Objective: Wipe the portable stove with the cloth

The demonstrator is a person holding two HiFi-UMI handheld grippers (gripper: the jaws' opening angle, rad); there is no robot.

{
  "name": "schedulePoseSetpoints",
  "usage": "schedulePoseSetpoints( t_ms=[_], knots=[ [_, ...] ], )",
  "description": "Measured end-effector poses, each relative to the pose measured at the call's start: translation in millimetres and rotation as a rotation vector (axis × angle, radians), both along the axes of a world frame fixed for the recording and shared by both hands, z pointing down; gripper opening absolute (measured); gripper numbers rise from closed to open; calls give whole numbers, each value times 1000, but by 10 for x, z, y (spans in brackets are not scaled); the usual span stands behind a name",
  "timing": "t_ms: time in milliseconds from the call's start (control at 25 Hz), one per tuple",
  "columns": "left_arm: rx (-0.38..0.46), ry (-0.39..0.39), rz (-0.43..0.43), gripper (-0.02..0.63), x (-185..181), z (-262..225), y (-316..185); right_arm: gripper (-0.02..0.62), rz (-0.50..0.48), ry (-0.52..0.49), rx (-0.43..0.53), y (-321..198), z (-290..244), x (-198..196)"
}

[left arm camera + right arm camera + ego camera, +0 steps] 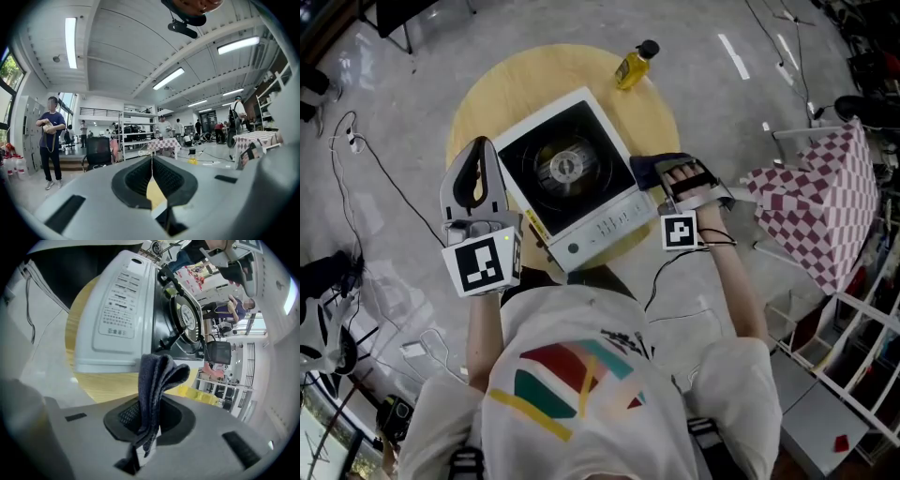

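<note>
The portable stove [572, 178], white with a black top and a round burner, stands on the round wooden table [487, 103]. My right gripper [664, 178] is at the stove's right side, shut on a dark blue cloth [649, 170]. In the right gripper view the cloth [157, 380] sticks up folded from the right gripper [150, 411], close in front of the stove's white control panel [119, 310]. My left gripper [480, 145] hangs beside the stove's left edge. In its own view the left gripper [151, 161] is shut on nothing and points out across the room.
A yellow bottle [635, 64] lies at the table's far edge. A table under a red checked cover [816, 202] and a white rack [853, 366] stand to the right. Cables [366, 159] run over the floor at left. People and shelves [136, 136] fill the room beyond.
</note>
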State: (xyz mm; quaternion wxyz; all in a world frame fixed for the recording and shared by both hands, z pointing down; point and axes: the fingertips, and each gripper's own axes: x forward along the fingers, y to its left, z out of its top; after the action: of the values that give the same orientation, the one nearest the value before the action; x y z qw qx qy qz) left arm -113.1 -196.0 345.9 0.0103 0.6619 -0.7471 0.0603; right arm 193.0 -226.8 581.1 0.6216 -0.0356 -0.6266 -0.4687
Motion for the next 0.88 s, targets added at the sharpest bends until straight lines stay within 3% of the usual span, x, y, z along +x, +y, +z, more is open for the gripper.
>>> schedulePoseSetpoints(
  t_ms=[240, 360, 440, 640, 880],
  knots=[
    [1, 4, 28, 6, 29, -22, 15, 32, -16, 22, 133, -8, -135, 124],
    [9, 4, 30, 6, 1, -58, 42, 32, 95, -30, 63, 48, -153, 180],
    [16, 2, 29, 6, -36, -84, 84, 32, 156, -118, 112, -34, -404, 85],
    [32, -4, 11, 6, -215, -141, 260, 32, 156, -411, 223, 85, -1318, -814],
    [65, 4, -38, 6, -595, -163, 541, 32, 41, -594, 223, 560, -1583, -2241]
  ],
)
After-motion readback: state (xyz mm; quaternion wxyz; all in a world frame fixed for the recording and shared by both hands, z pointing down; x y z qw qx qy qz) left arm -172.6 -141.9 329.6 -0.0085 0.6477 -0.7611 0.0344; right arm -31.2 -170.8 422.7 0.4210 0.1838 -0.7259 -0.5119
